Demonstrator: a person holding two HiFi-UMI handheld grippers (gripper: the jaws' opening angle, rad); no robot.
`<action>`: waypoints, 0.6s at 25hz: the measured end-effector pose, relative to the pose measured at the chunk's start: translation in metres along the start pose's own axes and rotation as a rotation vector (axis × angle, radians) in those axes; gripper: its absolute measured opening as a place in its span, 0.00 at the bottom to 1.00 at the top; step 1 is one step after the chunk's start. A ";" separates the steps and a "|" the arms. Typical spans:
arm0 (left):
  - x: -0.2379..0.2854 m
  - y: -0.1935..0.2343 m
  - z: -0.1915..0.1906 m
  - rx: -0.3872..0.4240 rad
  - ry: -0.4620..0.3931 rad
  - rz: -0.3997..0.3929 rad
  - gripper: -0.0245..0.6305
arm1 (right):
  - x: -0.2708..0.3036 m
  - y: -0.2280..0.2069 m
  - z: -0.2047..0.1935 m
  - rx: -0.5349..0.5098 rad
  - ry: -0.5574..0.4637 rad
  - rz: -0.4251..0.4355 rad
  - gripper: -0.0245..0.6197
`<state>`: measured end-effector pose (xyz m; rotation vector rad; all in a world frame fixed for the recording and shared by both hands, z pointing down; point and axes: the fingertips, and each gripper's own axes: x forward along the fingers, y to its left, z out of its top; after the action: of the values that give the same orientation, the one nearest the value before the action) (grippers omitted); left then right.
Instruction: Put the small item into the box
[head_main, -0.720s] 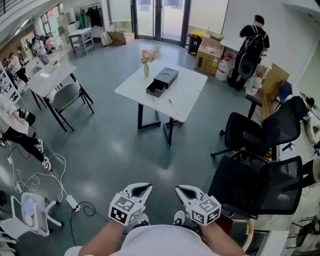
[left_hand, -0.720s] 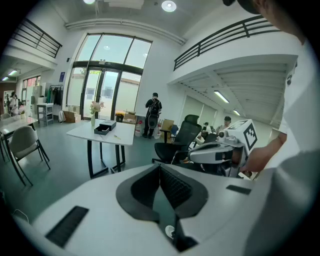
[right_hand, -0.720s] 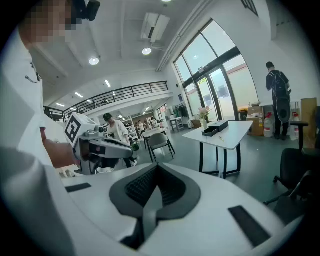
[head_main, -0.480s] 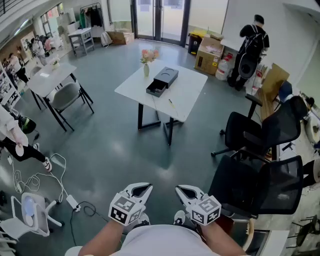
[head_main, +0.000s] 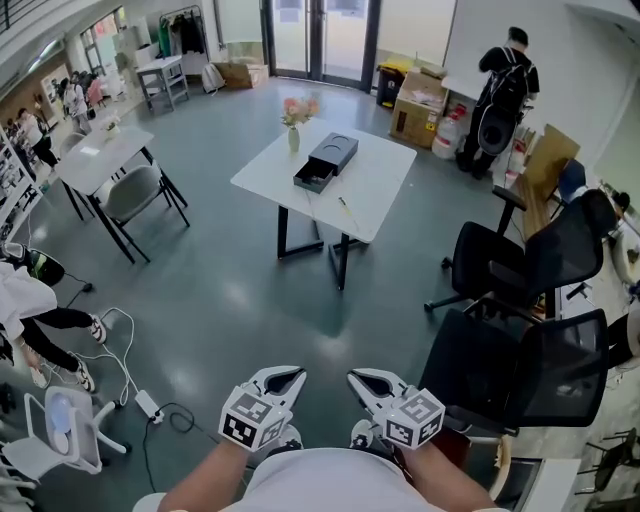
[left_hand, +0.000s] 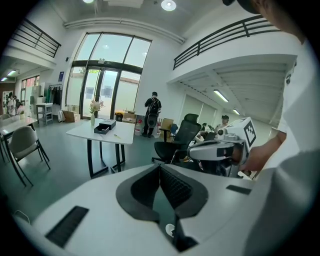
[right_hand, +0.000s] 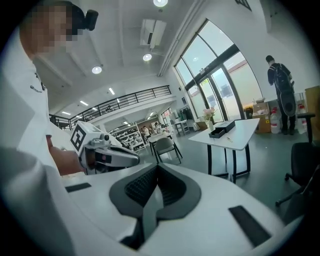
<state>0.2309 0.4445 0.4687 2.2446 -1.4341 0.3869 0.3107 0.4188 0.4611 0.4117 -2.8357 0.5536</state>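
Bright, even daylight in a wide hall, seen through strongly curved lenses.
Light pours in through the tall glass doors (head_main: 320, 40) and windows (left_hand: 107, 75), which burn out to white, and round ceiling lamps (right_hand: 146, 57) add small glare spots. The grey floor (head_main: 230, 290) has a soft sheen, with a faint shadow under the white table (head_main: 375, 190). Both gripper views bend hard at the edges and go black in the corners. The left gripper (left_hand: 160, 166) and right gripper (right_hand: 158, 166), close to the lens, look slightly soft.
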 end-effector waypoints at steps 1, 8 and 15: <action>0.000 0.001 -0.002 0.000 0.003 0.000 0.06 | 0.001 0.002 0.000 -0.008 0.000 0.003 0.06; -0.011 0.011 -0.008 0.000 0.006 -0.009 0.06 | 0.014 0.009 -0.006 -0.032 0.037 -0.027 0.06; -0.029 0.033 -0.009 0.006 -0.002 -0.020 0.06 | 0.034 0.013 -0.015 0.025 0.065 -0.091 0.06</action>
<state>0.1894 0.4596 0.4700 2.2632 -1.4125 0.3831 0.2775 0.4291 0.4794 0.5146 -2.7347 0.5746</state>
